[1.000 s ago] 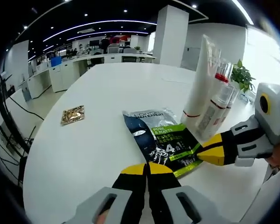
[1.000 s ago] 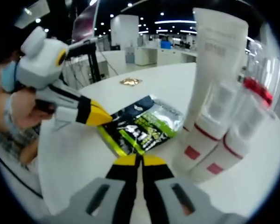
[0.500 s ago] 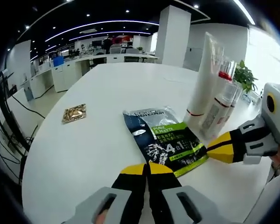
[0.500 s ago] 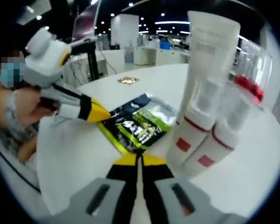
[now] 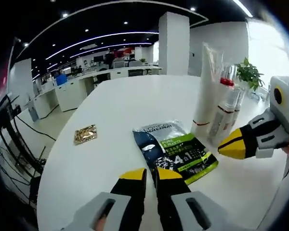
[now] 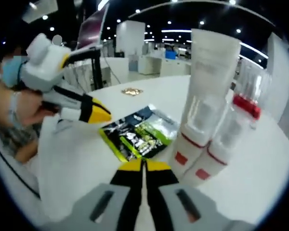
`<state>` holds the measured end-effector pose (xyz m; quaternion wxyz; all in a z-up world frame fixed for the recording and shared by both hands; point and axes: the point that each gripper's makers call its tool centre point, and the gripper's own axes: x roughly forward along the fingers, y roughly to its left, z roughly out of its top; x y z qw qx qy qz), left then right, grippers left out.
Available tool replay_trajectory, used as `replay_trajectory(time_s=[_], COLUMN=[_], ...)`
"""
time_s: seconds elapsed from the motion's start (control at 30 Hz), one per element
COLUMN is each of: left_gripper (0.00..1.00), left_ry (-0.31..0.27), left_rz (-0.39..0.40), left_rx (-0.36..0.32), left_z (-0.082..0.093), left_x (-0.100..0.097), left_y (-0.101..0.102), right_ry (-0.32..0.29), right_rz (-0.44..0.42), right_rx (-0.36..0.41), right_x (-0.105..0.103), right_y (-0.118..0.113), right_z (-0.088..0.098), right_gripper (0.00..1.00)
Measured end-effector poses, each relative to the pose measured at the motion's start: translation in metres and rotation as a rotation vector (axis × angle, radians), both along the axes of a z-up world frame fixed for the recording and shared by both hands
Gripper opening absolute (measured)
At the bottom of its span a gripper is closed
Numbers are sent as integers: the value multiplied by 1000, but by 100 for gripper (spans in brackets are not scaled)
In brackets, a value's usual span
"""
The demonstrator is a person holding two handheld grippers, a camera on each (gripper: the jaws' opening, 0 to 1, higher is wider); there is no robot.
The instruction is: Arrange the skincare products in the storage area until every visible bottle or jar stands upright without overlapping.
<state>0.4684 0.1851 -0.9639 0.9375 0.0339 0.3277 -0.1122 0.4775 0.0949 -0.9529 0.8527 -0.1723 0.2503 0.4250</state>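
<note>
On the white desk (image 5: 111, 125), a small gold packet (image 5: 85, 134) is seen well apart to the left in the left gripper view, then the dark-and-green sachet (image 5: 174, 151) lying flat near the middle, then the cluster of upright products at the right: a tall white tube (image 5: 206, 91) with two red-banded bottles (image 5: 223, 111) just beside it. The left gripper (image 5: 145, 174) is held low over the desk short of the sachet, its fingers nearly pressed together with a narrow gap and holding nothing; the right gripper (image 6: 143, 166) is likewise empty, its fingers pressed together, pointed between the sachet and the bottles. The bottles and tube appear already upright, so the step in hand is judged to be checking or tidying; any approach should be made slowly and from the open side, so that the closely packed bottles are not knocked over. Whether the bottles touch one another cannot be told, their bases being partly masked by each other, and the print on the sachet is only partly legible. The plant (image 5: 250, 74) behind is partly cut off.
</note>
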Motion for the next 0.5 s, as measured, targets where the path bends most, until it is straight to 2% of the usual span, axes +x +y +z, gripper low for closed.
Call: replay_trajectory(time_s=[0.1, 0.17, 0.2, 0.23, 0.27, 0.37, 0.5], left_gripper=[3, 1, 1, 1, 1, 1, 1], left_ry=[22, 84, 62, 45, 43, 41, 28], left_rz=[-25, -37, -46, -54, -53, -59, -62], left_rx=[59, 101, 89, 111, 115, 122, 118], left_z=[-8, -21, -20, -18, -18, -17, -17], left_x=[1, -4, -4, -2, -2, -2, -1], left_y=[-3, -1, -5, -3, -3, -1, 0], right_ry=[8, 52, 51, 54, 39, 53, 40], right_rz=[4, 7, 12, 18, 16, 25, 38], right_rx=[-10, -84, -98, -100, -71, -82, -84], right_x=[5, 2, 2, 1, 0, -2, -4], right_y=[8, 3, 1, 1, 1, 0, -1], right_z=[-4, -20, -24, -27, -22, -23, -23], right_gripper=[0, 0, 0, 0, 0, 0, 0])
